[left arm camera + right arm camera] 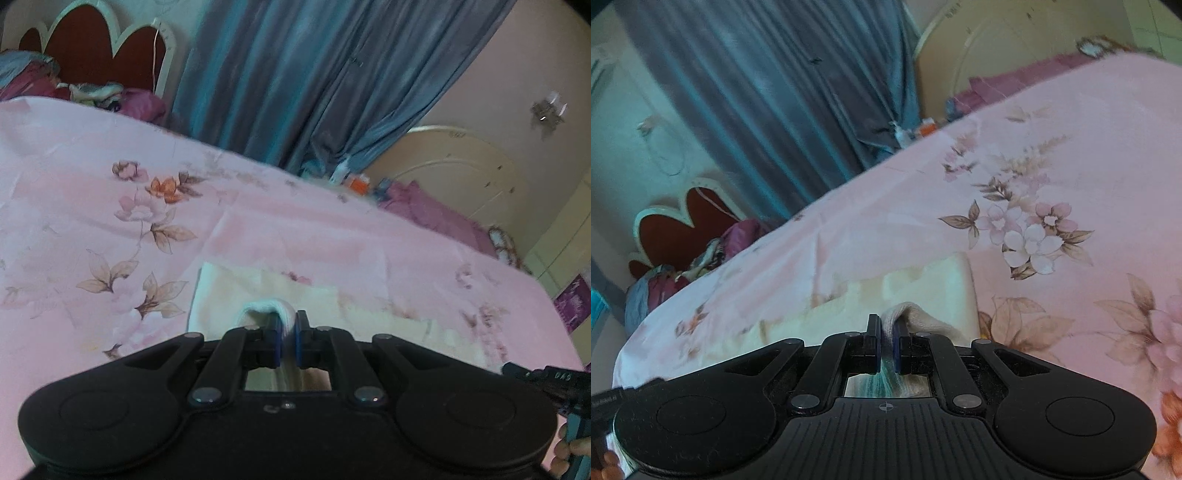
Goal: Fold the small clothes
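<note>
Two tools (287, 338) (886, 345) pinch one cream garment (229, 291).

cream garment (229, 291) on pink floral bedsheet (92, 206), grey-blue curtain (295, 74), dark red headboard (88, 40)

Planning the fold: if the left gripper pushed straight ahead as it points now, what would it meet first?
Likely the cream cloth lying just ahead on the pink bedsheet; the left gripper already pinches its white edge. Depth is unclear.

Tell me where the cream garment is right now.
The cream garment lies flat on the pink floral bedsheet, its near edge pinched by the left gripper and right gripper.
</note>
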A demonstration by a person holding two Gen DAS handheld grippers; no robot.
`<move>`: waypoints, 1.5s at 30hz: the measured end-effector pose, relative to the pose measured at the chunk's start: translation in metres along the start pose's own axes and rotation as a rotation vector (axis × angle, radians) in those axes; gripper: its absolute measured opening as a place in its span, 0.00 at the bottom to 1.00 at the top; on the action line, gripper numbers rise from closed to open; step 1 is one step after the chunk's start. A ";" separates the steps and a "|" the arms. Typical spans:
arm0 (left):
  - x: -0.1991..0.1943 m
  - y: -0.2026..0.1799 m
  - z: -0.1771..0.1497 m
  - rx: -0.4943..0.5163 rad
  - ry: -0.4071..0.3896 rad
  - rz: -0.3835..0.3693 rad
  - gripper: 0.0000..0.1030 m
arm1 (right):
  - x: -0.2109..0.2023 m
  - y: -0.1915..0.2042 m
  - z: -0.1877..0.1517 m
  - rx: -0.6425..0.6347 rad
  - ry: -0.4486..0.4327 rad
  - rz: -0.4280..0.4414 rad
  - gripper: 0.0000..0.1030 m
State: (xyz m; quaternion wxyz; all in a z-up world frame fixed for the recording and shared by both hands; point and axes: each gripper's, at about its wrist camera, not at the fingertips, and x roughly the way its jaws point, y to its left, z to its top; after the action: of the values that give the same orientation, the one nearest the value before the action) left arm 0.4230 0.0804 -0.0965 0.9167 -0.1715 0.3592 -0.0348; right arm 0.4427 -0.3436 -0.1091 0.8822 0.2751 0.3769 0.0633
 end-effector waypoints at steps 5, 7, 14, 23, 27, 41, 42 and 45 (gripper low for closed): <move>0.034 0.002 0.004 -0.005 0.050 0.057 0.09 | 0.029 -0.010 0.011 0.044 0.039 -0.018 0.05; 0.044 0.005 0.006 -0.018 0.062 0.073 0.14 | 0.035 -0.013 0.012 0.061 0.041 -0.028 0.06; 0.052 0.010 0.022 -0.064 0.025 0.117 0.65 | 0.043 -0.013 0.021 0.053 0.027 -0.020 0.22; 0.042 0.016 0.023 0.016 0.010 0.078 0.67 | 0.036 -0.011 0.027 -0.044 -0.032 -0.022 0.63; 0.029 0.030 0.022 -0.040 -0.039 0.046 0.67 | 0.027 -0.021 0.032 0.007 -0.084 0.013 0.63; 0.067 0.016 0.009 0.131 0.066 0.070 0.43 | 0.062 -0.005 0.019 -0.197 0.044 -0.016 0.62; 0.070 0.016 0.008 0.134 0.068 0.079 0.38 | 0.065 -0.003 0.018 -0.212 0.049 -0.020 0.51; 0.073 0.015 0.004 0.145 0.068 0.099 0.18 | 0.073 -0.002 0.016 -0.237 0.074 -0.031 0.29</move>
State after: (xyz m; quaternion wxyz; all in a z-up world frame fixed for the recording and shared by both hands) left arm 0.4793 0.0817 -0.1459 0.9146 -0.0856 0.3946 -0.0213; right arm 0.5054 -0.3291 -0.1469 0.8949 0.1603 0.4033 0.1037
